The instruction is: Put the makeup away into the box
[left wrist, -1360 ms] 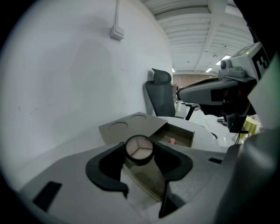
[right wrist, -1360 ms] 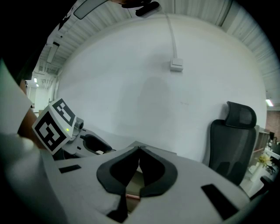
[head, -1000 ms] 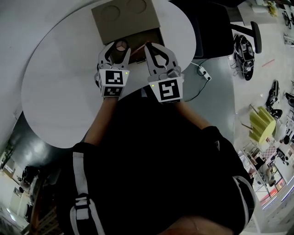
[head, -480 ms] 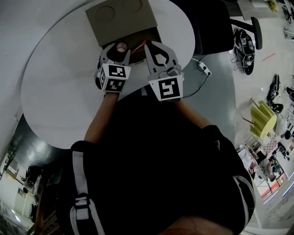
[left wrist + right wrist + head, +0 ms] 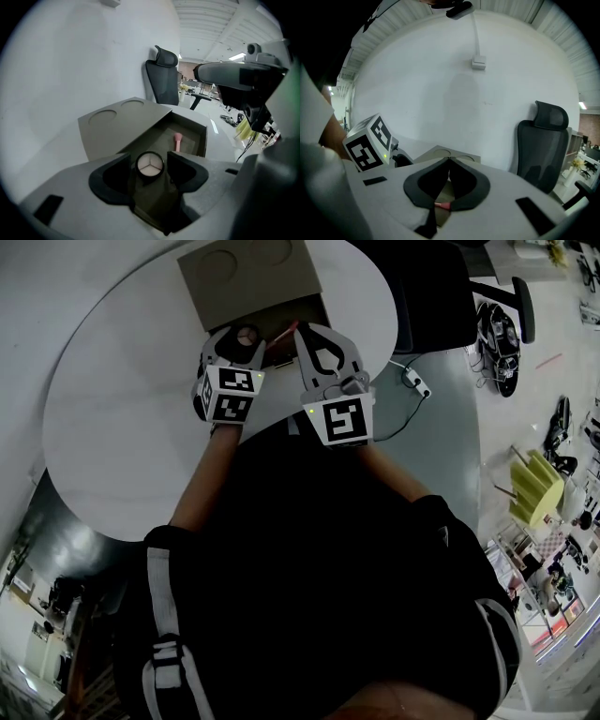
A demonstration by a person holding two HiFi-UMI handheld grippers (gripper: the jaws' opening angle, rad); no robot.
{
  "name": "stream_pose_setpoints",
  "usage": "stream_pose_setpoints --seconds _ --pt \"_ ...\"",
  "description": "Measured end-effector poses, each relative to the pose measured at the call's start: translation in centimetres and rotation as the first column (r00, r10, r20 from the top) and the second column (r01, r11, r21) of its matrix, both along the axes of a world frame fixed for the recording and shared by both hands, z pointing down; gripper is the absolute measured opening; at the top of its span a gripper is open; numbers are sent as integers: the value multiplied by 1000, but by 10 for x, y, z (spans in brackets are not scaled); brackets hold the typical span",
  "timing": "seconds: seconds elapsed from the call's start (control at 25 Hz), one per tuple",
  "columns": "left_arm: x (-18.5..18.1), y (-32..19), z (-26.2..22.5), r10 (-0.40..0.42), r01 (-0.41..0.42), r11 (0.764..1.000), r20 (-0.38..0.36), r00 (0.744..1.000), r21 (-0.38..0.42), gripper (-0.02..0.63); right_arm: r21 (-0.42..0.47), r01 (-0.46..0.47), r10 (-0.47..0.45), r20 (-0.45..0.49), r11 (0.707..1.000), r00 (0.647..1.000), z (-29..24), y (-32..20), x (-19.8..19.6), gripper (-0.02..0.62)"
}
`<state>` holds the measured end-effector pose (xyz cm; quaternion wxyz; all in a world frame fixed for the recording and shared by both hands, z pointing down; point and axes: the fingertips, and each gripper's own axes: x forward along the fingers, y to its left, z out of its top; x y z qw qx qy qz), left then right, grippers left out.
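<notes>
While the left gripper [image 5: 244,341] hangs over the box [image 5: 248,277] at upper centre, its jaws have just been opening, and a round compact [image 5: 150,166] sits between them. Right gripper [image 5: 449,160] jaws are closed together.

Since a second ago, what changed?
The left gripper dipped toward the box and tilted more steeply down. Its jaws have just been opening, with the compact still between them and apparently let go. The right gripper, shut, and the box stayed put.
</notes>
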<state>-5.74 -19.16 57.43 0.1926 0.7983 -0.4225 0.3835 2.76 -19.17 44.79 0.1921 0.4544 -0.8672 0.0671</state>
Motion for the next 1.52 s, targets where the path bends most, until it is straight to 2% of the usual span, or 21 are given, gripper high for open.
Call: stream_pose_setpoints --seconds 0.16,0.32,0.48,0.68,0.88,1.12,1.28,1.36,1.52 --pt "-7 0 -20 -51 53 995 -33 998 84 244 24 7 -7 5 1000 1000 -7 6 2 23" --pt "-10 6 -55 -101 113 975 -72 992 189 147 56 2 -3 15 998 1000 -21 16 9 23" --pt "-9 8 -100 -139 172 936 -125 982 307 76 119 -2 -2 37 993 999 -43 16 18 23" --pt "-6 24 -150 -164 237 885 -208 964 401 23 201 -3 -10 62 980 998 -76 25 29 23" --pt "4 43 -204 -179 307 818 -292 940 487 8 265 4 -31 98 964 995 -111 36 43 21" --pt "19 75 -252 -188 371 756 -363 912 539 8 339 27 -77 135 940 988 -147 55 58 21" --pt "29 93 -276 -184 384 730 -379 907 566 8 352 19 -84 172 936 982 -166 65 66 21" --pt "30 98 -282 -179 382 723 -379 908 576 8 345 25 -88 171 938 981 -168 69 67 21" --pt "29 102 -280 -171 369 730 -369 913 575 8 315 54 -101 134 948 986 -161 80 63 21"
